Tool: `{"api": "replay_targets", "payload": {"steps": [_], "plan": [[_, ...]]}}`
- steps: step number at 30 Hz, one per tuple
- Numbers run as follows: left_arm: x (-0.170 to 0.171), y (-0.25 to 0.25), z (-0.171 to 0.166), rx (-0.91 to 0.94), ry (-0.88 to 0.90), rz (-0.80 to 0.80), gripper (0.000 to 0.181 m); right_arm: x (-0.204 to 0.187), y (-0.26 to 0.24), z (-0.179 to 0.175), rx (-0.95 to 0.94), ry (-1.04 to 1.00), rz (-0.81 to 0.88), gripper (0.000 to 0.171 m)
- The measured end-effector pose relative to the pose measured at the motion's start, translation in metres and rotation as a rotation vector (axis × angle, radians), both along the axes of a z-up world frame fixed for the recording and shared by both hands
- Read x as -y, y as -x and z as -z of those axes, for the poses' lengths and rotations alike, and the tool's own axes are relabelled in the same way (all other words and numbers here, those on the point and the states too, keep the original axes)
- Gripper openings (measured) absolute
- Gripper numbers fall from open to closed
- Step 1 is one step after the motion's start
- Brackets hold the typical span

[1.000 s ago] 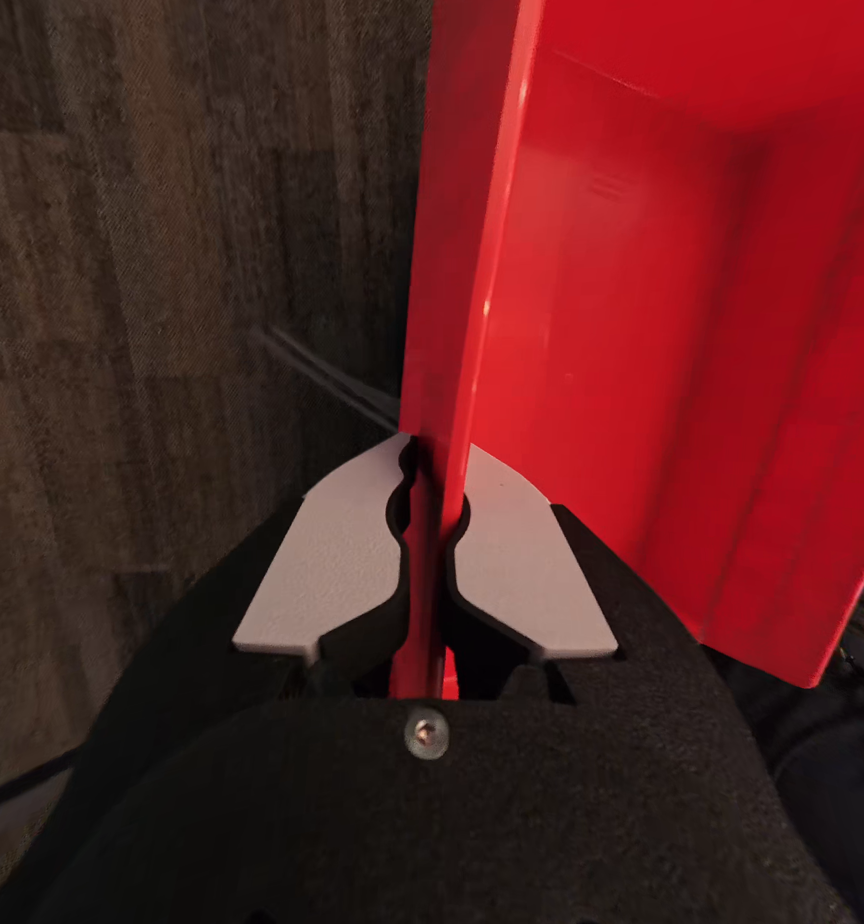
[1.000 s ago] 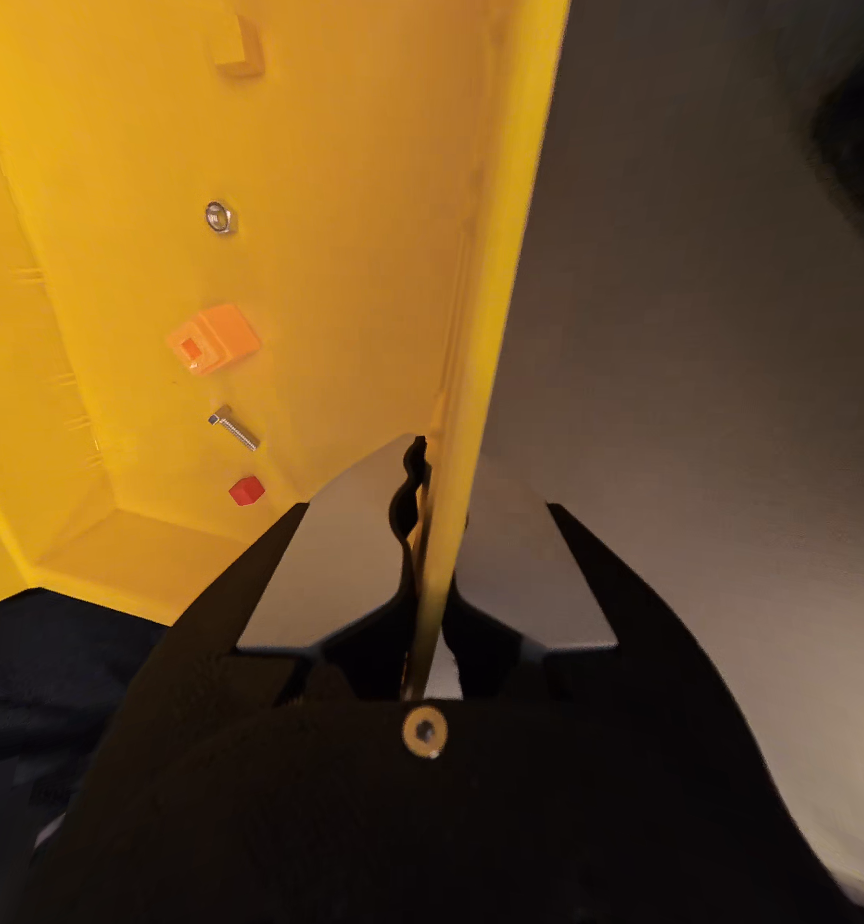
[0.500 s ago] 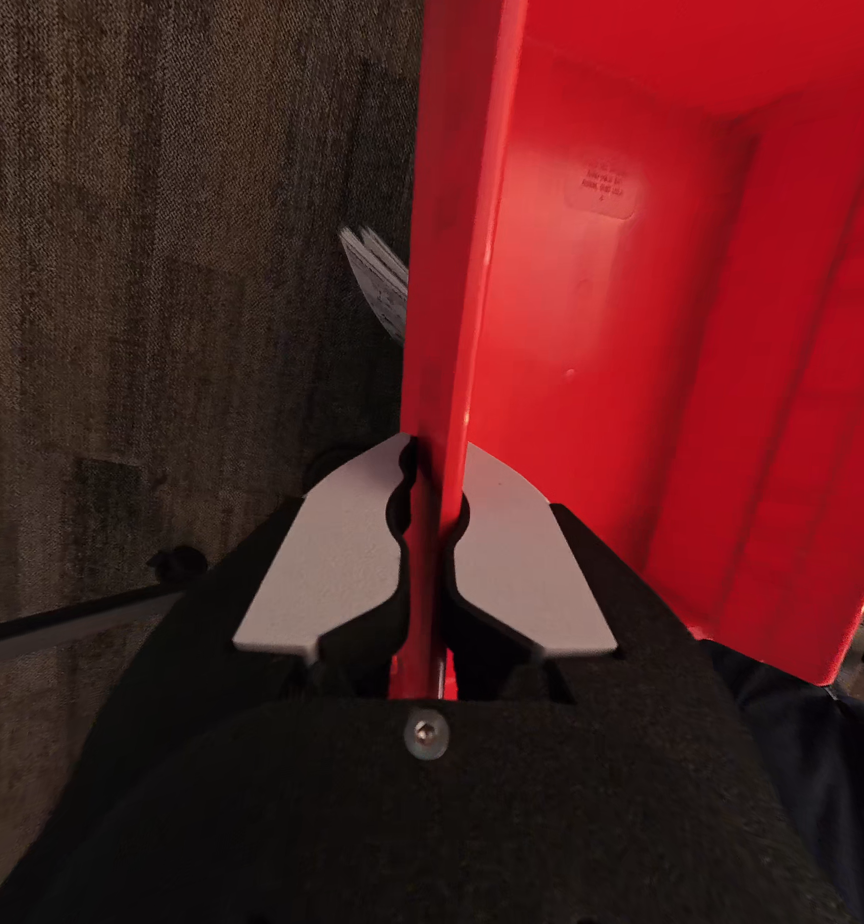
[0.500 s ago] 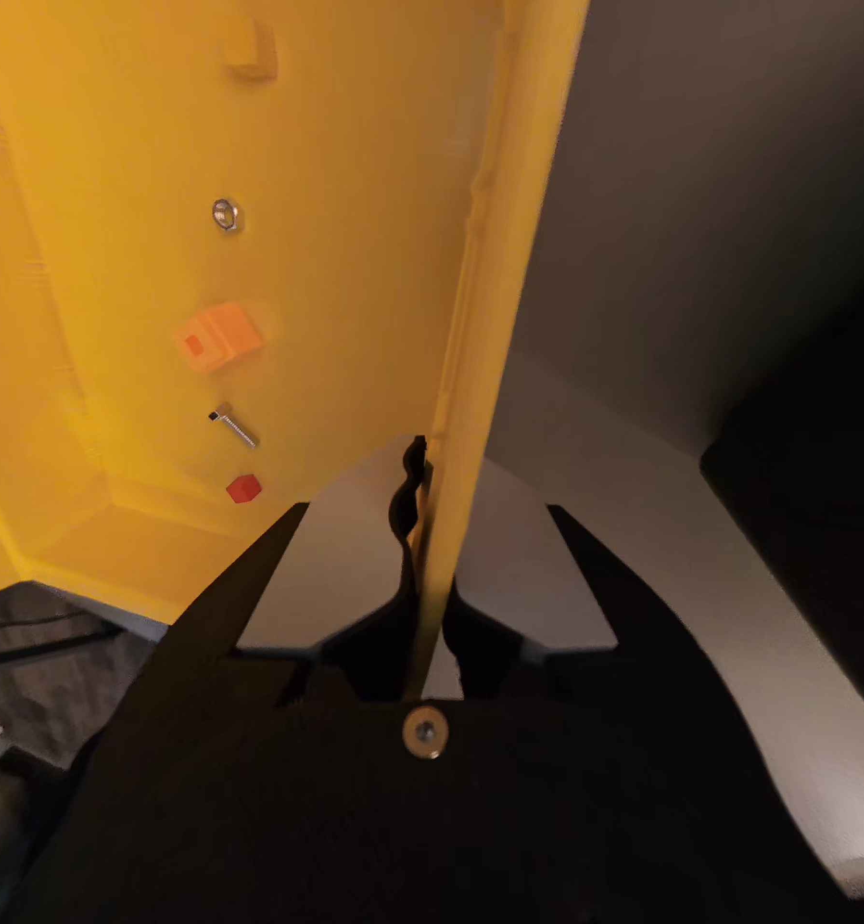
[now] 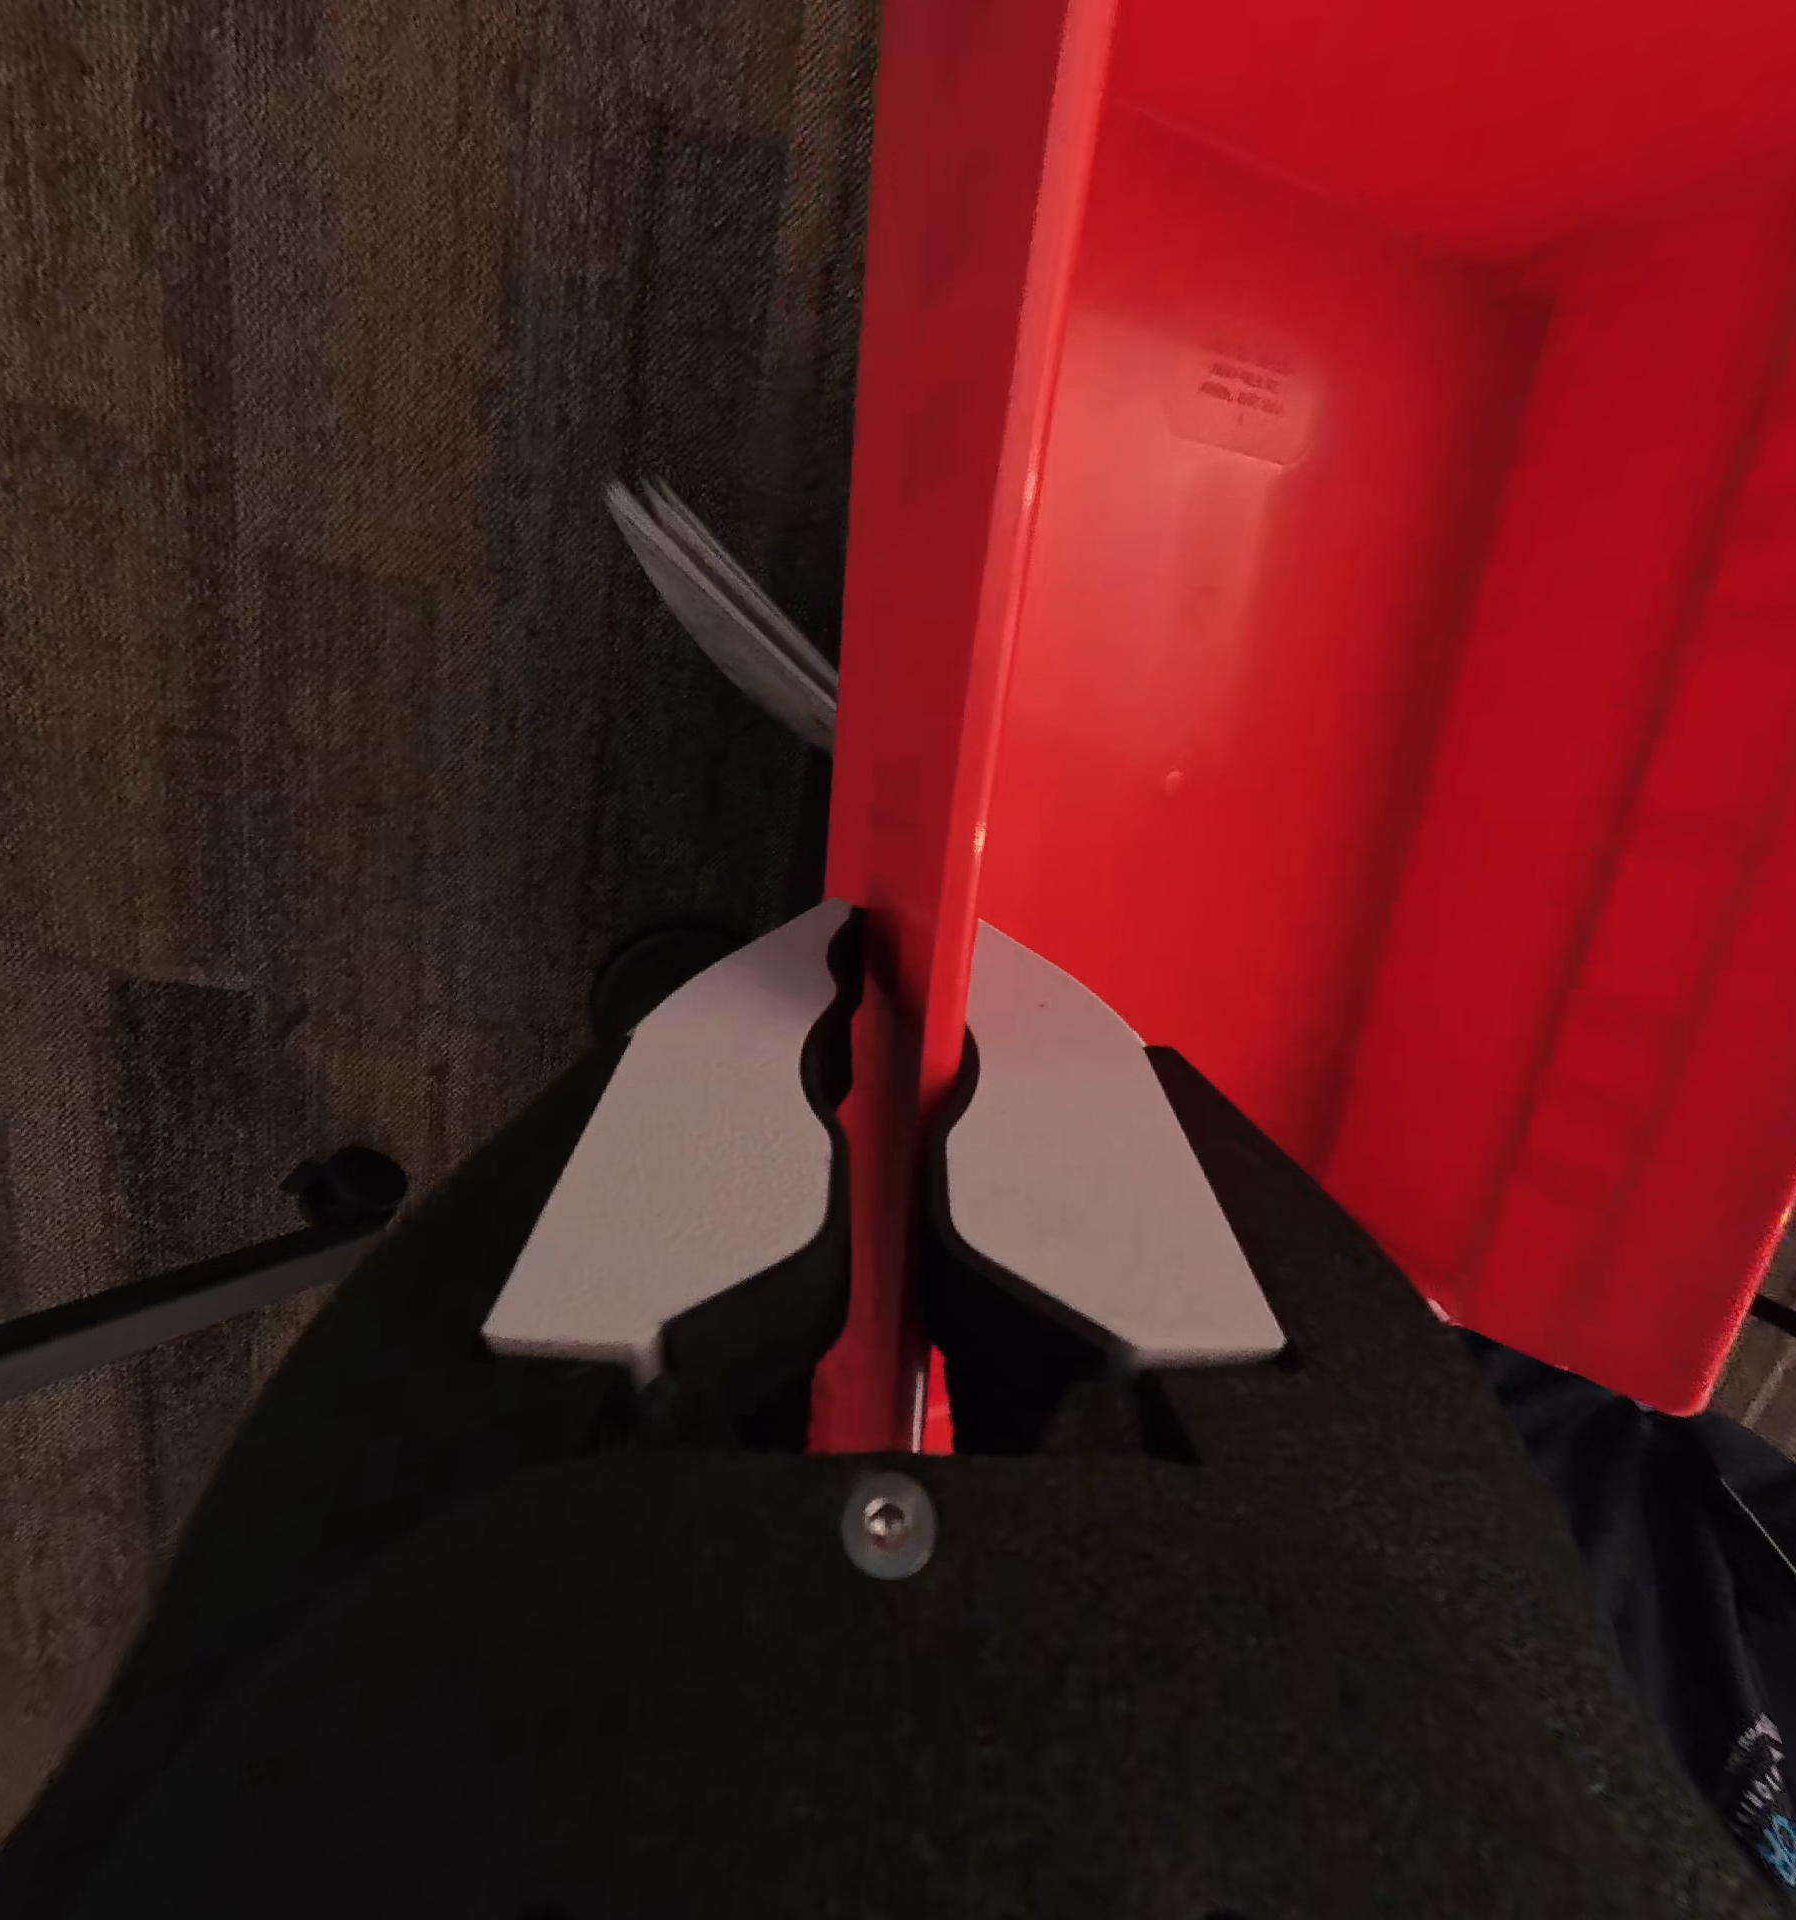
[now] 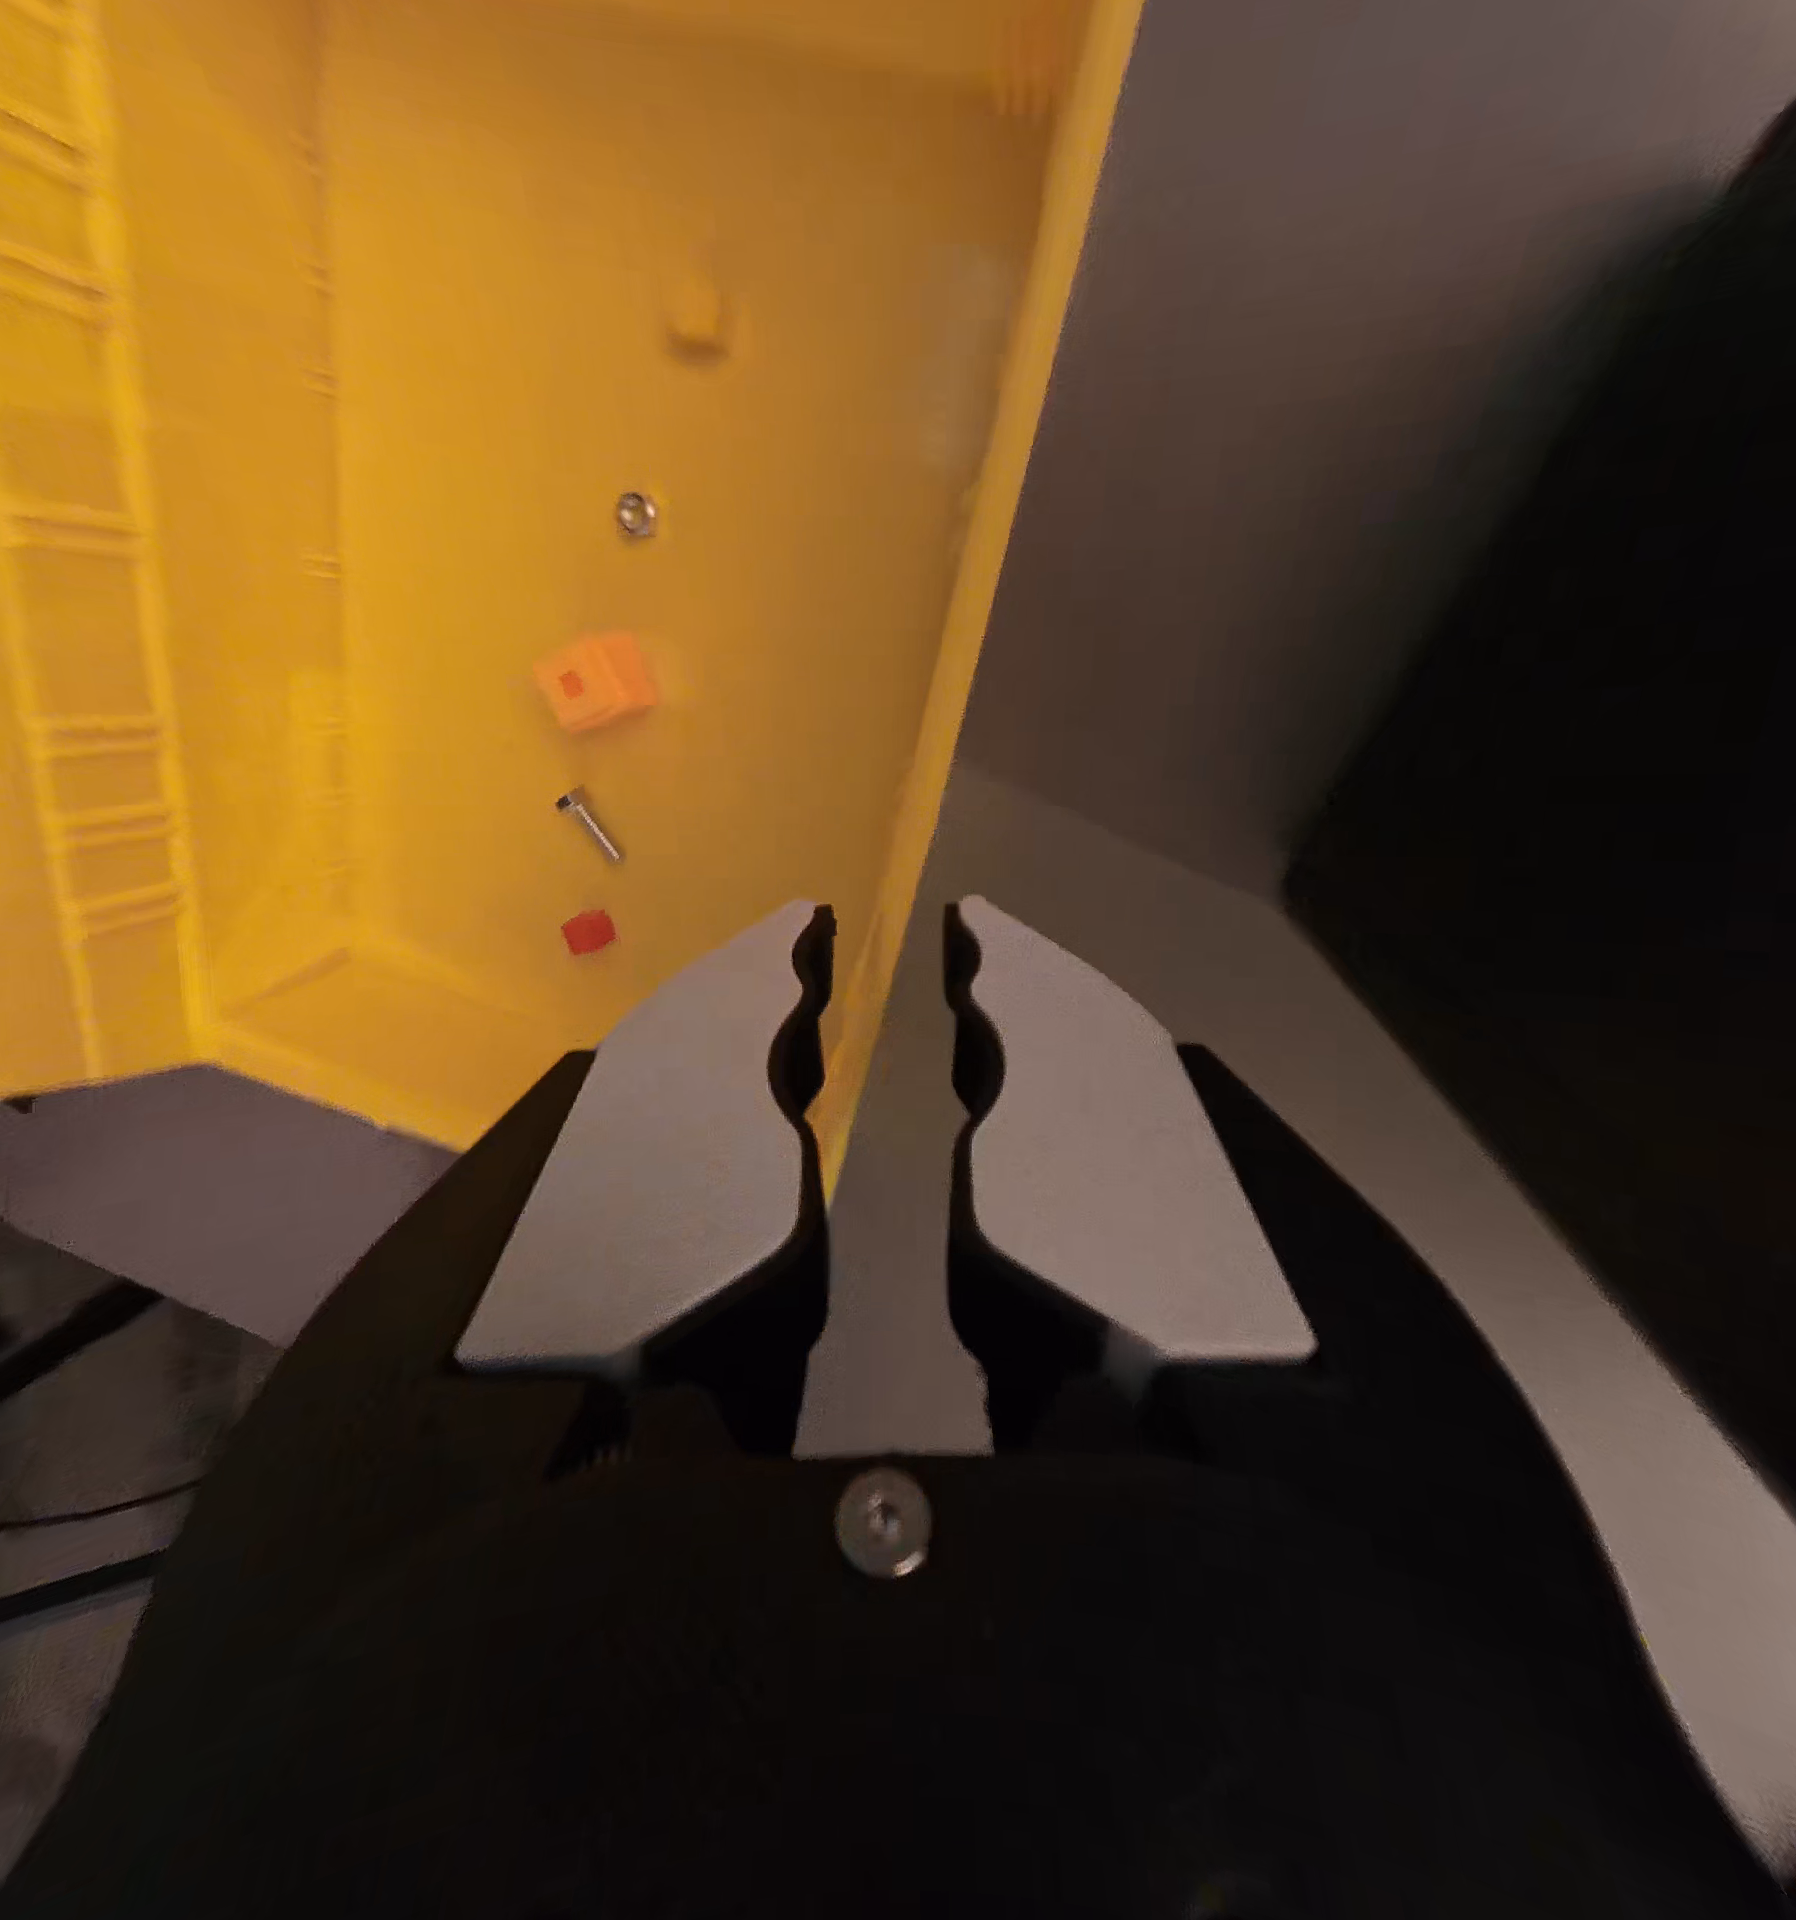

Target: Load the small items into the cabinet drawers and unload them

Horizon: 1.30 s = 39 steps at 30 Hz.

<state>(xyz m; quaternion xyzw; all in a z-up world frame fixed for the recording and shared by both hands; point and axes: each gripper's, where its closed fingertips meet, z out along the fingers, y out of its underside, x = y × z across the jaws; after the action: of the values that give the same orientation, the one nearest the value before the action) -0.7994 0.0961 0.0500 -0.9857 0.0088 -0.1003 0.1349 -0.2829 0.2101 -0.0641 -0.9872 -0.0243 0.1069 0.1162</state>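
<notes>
Left wrist view: a dark grey-brown carpeted floor (image 5: 302, 520) fills the left half, with a pale grey flat sheet-like object (image 5: 717, 623) lying on it, partly hidden behind the red plastic drawer (image 5: 1289, 779), and a thin black bar (image 5: 146, 1320) crossing at lower left; dark fabric (image 5: 1704, 1558) is seen at lower right. The left gripper (image 5: 899, 935) is closed on the left side wall of the red drawer, the wall being pinched between the two pale grey jaws with no gap visible. The long axis of the red drawer runs away from the camera, and its open cavity, in which nothing is seen, faces the lens at right. In the right wrist view, a yellow plastic drawer (image 6: 458, 416) with ribbed walls occupies the left half, above a pale grey desk (image 6: 1133, 987) surface, and a large dark shape (image 6: 1652, 727) blocks the right side. The jaws of the right gripper (image 6: 889, 920) are parted slightly; the right side wall of the yellow drawer stands between them, close to the left jaw, and contact cannot be told. On the drawer's floor a row of small items is seen along its length: a silver metal nut (image 6: 636, 512), an orange plastic block (image 6: 596, 686), a silver bolt (image 6: 589, 823) lying obliquely, and a small red cube (image 6: 588, 931). This drawer's long axis also points away from the camera.
</notes>
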Motion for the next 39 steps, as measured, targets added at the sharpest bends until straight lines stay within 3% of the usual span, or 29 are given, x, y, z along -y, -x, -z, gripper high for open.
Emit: {"api": "replay_targets", "payload": {"steps": [5, 8, 10, 14, 19, 25, 30, 35, 39], "plan": [[-0.008, -0.034, -0.031, -0.027, -0.031, 0.051, 0.009, 0.022, -0.039, -0.131, 0.071, -0.191, -0.135, 0.021], [-0.013, -0.071, -0.055, -0.040, -0.051, 0.118, 0.009, 0.064, -0.077, -0.214, -0.029, -0.224, -0.144, 0.022], [-0.018, -0.106, -0.073, -0.041, -0.072, 0.174, 0.009, 0.097, -0.126, -0.255, 0.013, -0.220, -0.109, 0.023], [-0.032, -0.207, -0.110, -0.047, -0.124, 0.332, 0.009, 0.175, -0.240, -0.317, 0.146, -0.207, 0.058, 0.023], [-0.039, -0.389, -0.140, -0.035, -0.155, 0.617, 0.007, 0.290, -0.355, -0.364, 0.199, -0.189, 0.290, 0.023], [0.001, -0.640, -0.126, 0.090, -0.139, 0.956, 0.008, 0.413, -0.435, -0.386, 0.184, -0.193, 0.476, 0.024], [0.055, -0.812, -0.057, 0.210, -0.053, 1.057, 0.007, 0.475, -0.469, -0.378, 0.148, -0.234, 0.548, 0.024], [0.087, -0.917, 0.031, 0.296, 0.054, 1.015, 0.007, 0.495, -0.507, -0.310, 0.108, -0.221, 0.560, 0.024], [0.078, -0.951, 0.092, 0.275, 0.109, 0.922, 0.008, 0.477, -0.566, -0.248, 0.322, -0.384, 0.527, 0.023]]}}
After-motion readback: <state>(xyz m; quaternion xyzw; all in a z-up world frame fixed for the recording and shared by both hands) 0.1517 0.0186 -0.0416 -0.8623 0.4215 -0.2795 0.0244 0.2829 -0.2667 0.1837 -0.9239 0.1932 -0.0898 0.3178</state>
